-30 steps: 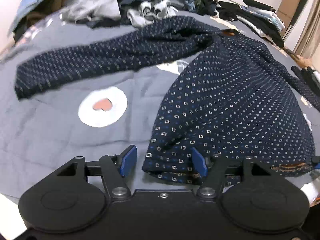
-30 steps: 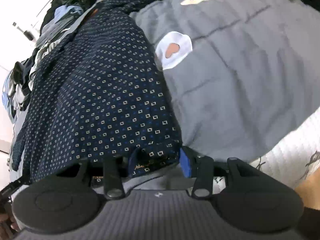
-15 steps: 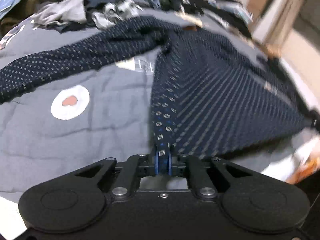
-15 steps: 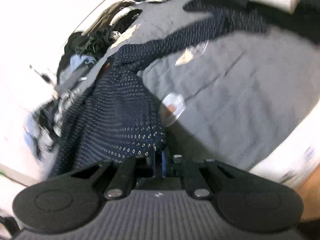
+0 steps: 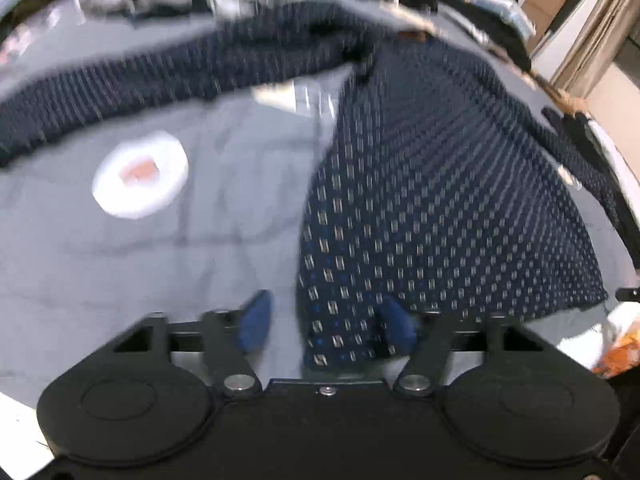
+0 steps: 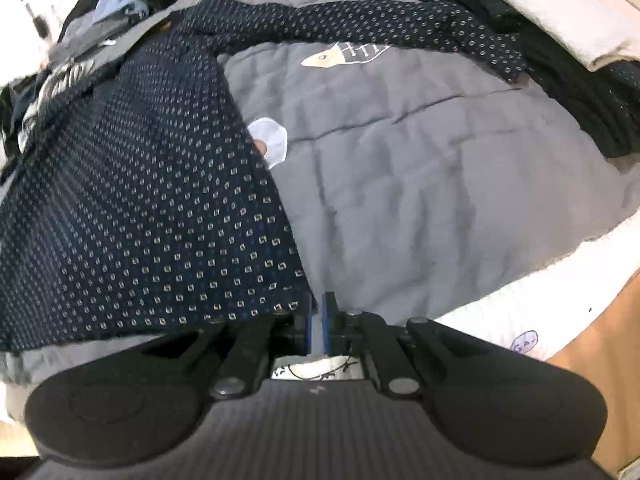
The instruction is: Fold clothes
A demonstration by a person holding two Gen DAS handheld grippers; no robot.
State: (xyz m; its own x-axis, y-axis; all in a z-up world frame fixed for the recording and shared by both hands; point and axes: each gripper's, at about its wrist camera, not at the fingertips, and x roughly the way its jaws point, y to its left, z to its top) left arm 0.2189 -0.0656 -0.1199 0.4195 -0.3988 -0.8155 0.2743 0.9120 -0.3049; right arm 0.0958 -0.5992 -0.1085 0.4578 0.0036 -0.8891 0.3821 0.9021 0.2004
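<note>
On the quilt the sweater lies unfolded, sleeves spread; the left gripper has just been opening around its hem corner, while the right gripper is closed beside its hem, so all folding remains.

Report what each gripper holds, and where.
Left gripper: nothing; its jaws have just been opening, the hem corner of the shirt loose between them. Right gripper: shut at the other hem corner; whether it pinches fabric is unclear.

Soft indoor light; left view motion-blurred, fisheye-bent edges.
</note>
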